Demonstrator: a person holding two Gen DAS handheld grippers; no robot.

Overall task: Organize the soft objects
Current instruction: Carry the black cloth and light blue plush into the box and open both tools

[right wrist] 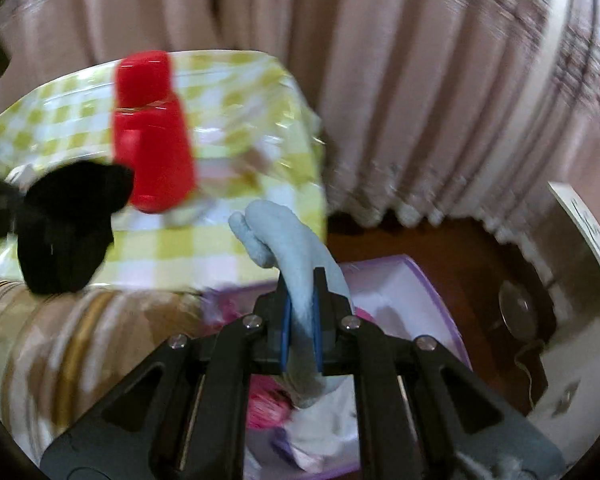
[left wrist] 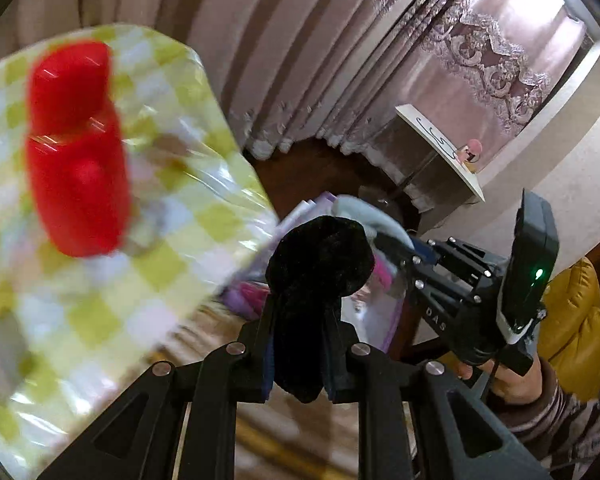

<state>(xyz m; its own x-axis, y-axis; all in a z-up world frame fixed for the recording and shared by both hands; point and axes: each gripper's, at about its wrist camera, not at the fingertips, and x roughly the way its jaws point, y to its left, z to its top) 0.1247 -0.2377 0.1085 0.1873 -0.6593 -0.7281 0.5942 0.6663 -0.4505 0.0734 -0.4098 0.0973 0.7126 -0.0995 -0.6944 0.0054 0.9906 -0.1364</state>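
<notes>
My left gripper [left wrist: 300, 320] is shut on a black fuzzy sock [left wrist: 320, 264], which bulges above the fingers; the same black sock [right wrist: 68, 224] shows at the left of the right wrist view. My right gripper [right wrist: 302, 316] is shut on a light blue sock [right wrist: 296, 264] that curls up and to the left. In the left wrist view the right gripper [left wrist: 400, 248] sits just right of the black sock, with the blue sock [left wrist: 372, 216] in it. Both hang above a purple-rimmed box [right wrist: 432, 292] with pink and white soft things inside.
A table with a yellow-green checked cloth [left wrist: 148, 216] stands to the left, with a red plastic container [left wrist: 76, 152] on it. Pink curtains [left wrist: 300, 60] hang behind. A white-topped cabinet [left wrist: 440, 148] stands at the right over dark wooden floor. A yellow jacket [left wrist: 576, 312] lies near the person's sleeve.
</notes>
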